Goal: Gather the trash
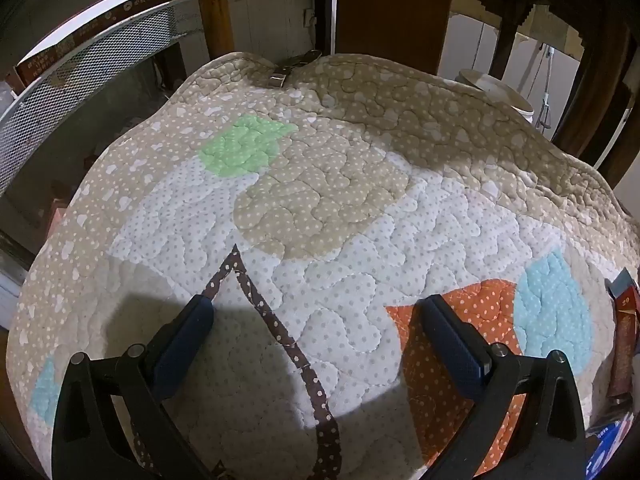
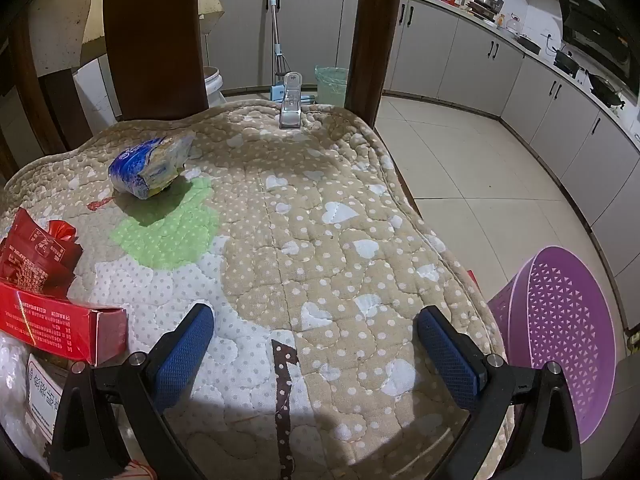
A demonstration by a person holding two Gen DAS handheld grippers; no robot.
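Well, you held both the left gripper (image 1: 318, 308) and right gripper (image 2: 314, 316) spread wide, empty, above the dotted quilted cover (image 2: 320, 216), with the crumpled blue packet (image 2: 150, 168) ahead-left of the right one.

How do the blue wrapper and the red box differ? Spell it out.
The blue wrapper is crumpled and soft, while the red box is stiff and rectangular. The wrapper sits far back on the quilt; the box lies near the left edge. Both lie loose, held by neither tongs.

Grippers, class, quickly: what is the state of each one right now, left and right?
Left gripper: open, holding nothing, above the quilted cover.
Right gripper: open, holding nothing, above the same cover.
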